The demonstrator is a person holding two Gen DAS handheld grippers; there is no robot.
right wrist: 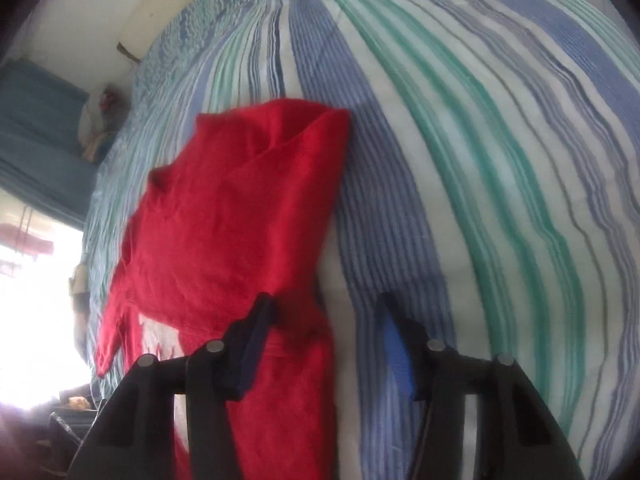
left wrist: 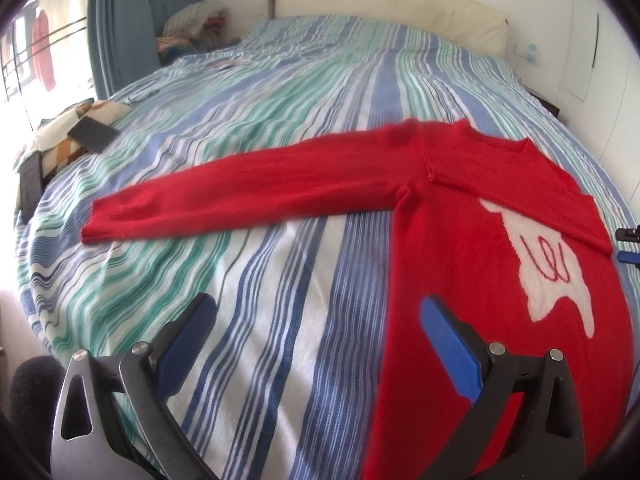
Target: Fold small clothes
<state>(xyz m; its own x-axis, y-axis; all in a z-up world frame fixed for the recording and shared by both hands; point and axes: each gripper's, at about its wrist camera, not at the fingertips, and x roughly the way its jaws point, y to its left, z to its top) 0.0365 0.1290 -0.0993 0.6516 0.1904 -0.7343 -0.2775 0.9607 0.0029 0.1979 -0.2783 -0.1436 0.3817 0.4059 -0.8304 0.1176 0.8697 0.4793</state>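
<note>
A red knit sweater [left wrist: 500, 208] with a white patch [left wrist: 556, 276] lies flat on the striped bed. Its left sleeve [left wrist: 248, 192] stretches out to the left. Its right sleeve is folded over the body, as the right wrist view [right wrist: 240, 216] shows. My left gripper [left wrist: 316, 312] is open and empty above the sweater's lower left edge. My right gripper [right wrist: 326, 312] is open and empty, its jaws astride the sweater's right edge. Its tips show at the far right of the left wrist view [left wrist: 628, 246].
The blue, green and white striped bedspread [left wrist: 280, 92] covers the whole bed. A cream headboard [left wrist: 392, 8] and white wall stand at the far end. A patterned cloth with a dark flat object [left wrist: 94, 132] lies at the left edge. Blue curtain [left wrist: 120, 20] and window at left.
</note>
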